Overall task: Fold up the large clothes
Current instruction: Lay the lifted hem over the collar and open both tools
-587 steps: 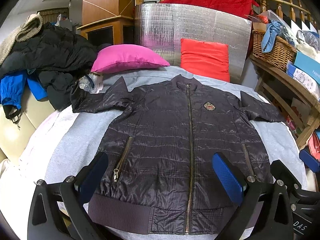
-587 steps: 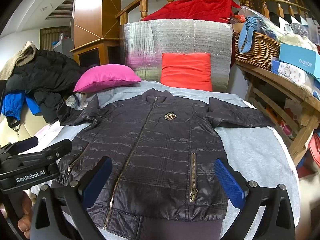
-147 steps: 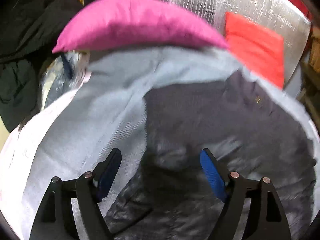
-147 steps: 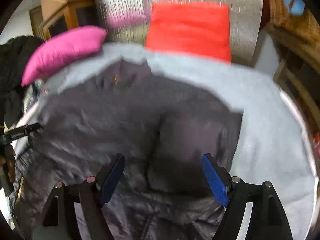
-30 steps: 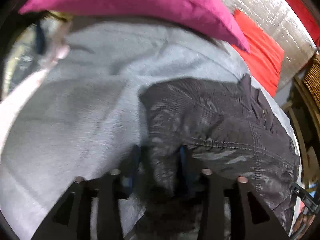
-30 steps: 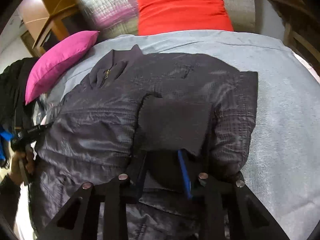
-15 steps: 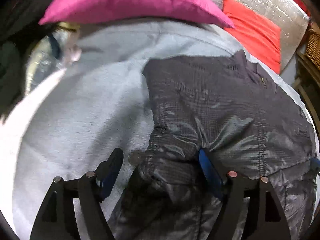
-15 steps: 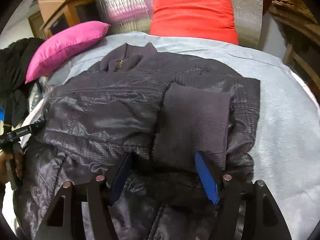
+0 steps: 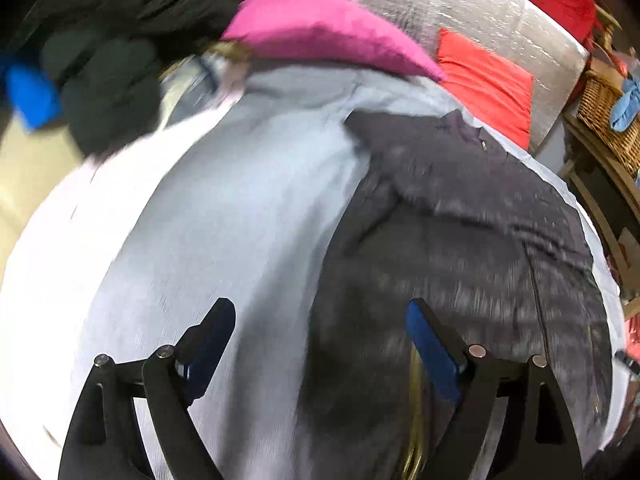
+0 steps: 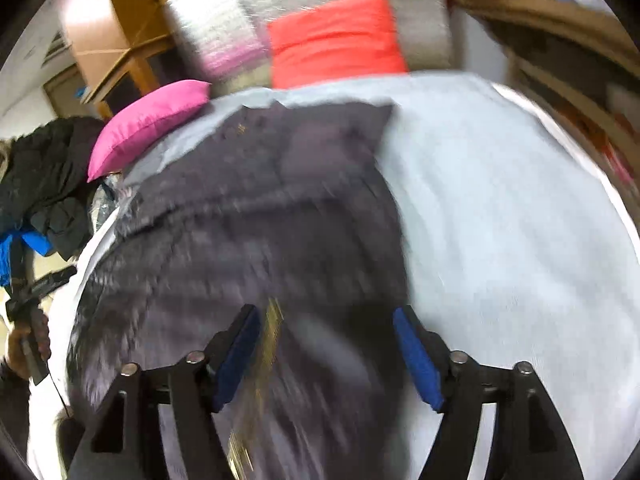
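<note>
A dark quilted jacket (image 9: 460, 248) lies on the grey-covered bed (image 9: 248, 216) with both sleeves folded in over its body. My left gripper (image 9: 316, 344) hangs over the jacket's left edge, its jaws opening, blue pads clear of the cloth. In the right wrist view the jacket (image 10: 260, 232) fills the middle, its cuff (image 10: 320, 148) lying on the chest. My right gripper (image 10: 326, 344) is above the lower right part near a brass zip (image 10: 268, 336), jaws opening, nothing pinched. Both views are blurred by motion.
A pink pillow (image 9: 328, 28) and a red cushion (image 9: 484, 80) lean on a silver foil panel (image 9: 460, 4) at the bed's head. Dark coats (image 9: 104, 56) pile at the left. A wicker basket (image 9: 608, 112) and wooden shelves stand right. A hand (image 10: 24, 344) holds the other gripper.
Both grippers let go of the folded-in sleeves, opened wide and drew back down the jacket toward its hem. The sleeves stay lying on the jacket's body.
</note>
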`<state>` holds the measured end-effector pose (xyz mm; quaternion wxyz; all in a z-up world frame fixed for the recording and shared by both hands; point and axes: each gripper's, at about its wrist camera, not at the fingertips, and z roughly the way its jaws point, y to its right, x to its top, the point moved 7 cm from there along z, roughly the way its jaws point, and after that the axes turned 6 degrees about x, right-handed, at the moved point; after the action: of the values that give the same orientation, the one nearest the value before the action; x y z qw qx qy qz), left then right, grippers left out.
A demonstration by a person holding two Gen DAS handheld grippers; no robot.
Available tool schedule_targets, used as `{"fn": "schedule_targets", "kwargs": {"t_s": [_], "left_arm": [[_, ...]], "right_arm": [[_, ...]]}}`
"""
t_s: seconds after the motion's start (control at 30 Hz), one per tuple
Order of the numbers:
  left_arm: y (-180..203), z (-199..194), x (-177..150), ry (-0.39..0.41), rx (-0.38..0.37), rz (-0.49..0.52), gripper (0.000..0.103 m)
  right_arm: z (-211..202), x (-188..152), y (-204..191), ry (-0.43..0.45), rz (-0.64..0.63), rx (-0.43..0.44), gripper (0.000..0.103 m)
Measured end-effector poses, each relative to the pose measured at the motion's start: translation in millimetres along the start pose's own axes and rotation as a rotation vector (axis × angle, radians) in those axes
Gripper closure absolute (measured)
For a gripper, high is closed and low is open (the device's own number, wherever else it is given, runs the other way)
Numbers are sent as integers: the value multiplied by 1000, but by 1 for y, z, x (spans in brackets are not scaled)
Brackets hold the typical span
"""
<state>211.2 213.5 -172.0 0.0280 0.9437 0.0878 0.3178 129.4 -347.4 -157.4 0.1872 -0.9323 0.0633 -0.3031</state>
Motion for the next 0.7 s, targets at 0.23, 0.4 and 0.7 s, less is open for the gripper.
{"fn": "schedule_targets", "kwargs": {"t_s": [0.23, 0.4, 0.7], "left_arm": [[-19, -14, -68, -72, -48, -115, 15], [-9, -17, -96, -101, -71, -121, 15], [4, -24, -116, -108, -96, -113, 15]], "right_arm": [[-32, -75, 14, -22, 158, 81, 24], [-32, -100, 3, -35, 183, 115, 24], [-39, -119, -8, -28, 192, 159, 23]]}}
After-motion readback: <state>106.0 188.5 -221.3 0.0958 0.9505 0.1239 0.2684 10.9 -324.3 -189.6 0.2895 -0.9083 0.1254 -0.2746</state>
